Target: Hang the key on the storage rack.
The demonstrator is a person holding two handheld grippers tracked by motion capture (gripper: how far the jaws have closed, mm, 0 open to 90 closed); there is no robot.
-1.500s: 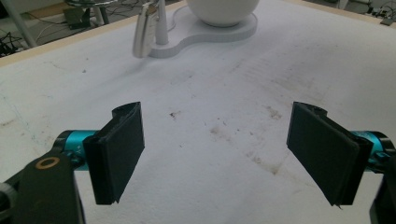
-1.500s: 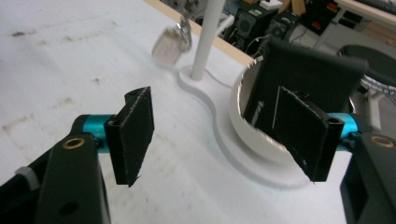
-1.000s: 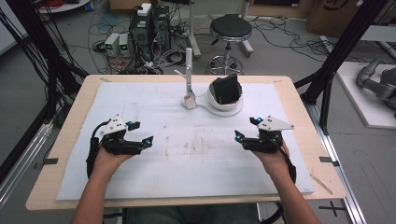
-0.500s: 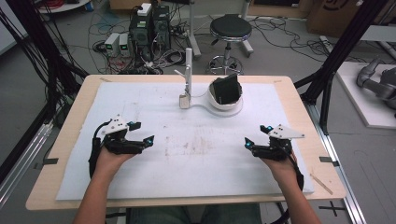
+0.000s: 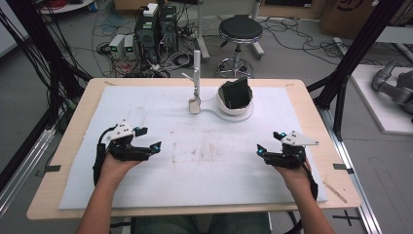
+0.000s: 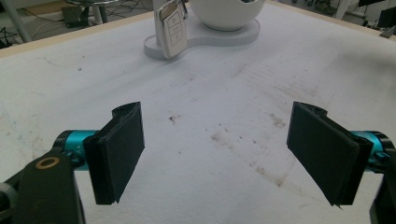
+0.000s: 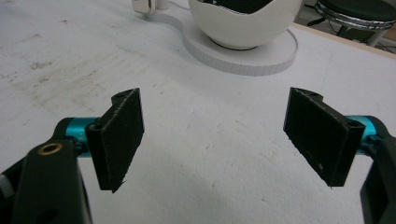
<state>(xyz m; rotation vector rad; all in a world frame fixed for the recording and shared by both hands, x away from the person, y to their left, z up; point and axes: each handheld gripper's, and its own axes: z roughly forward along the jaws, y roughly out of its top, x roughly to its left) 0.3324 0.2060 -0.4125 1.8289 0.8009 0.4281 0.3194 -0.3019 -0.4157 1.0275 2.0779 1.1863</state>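
White surface: a white mat (image 5: 204, 165) covers the wooden table (image 5: 73, 141); it is marked with brownish smudges near its middle.
Left gripper: the left gripper (image 5: 148, 139) sits at the left of the mat in the high view, held by the person's left hand (image 5: 113, 165). Jaws stand wide apart with nothing between them (its own view shows bare mat between the two black pads (image 6: 120, 151)).
Right gripper: the right gripper (image 5: 269, 142) sits at the right of the mat, held by the person's right hand (image 5: 292, 170). Jaws stand wide apart and empty (the right gripper view shows only mat between the pads (image 7: 122, 135)).
Separation: the two grippers are well apart, one on each side of the smudged middle zone.
White stand: a white stand (image 5: 229, 111) with a flat base lies at the far middle of the mat. The base joins a round part to a smaller lobe.
Bowl: a white bowl-shaped holder (image 5: 235, 100) rests on the round part of the base; its interior is dark (contents cannot be told).
Car key: a white car key (image 6: 172, 32) with three buttons stands nearly upright on the smaller lobe, just beside the bowl.
Background: a black stool (image 5: 240, 29) and computer units (image 5: 156, 27) stand on the floor beyond the table.
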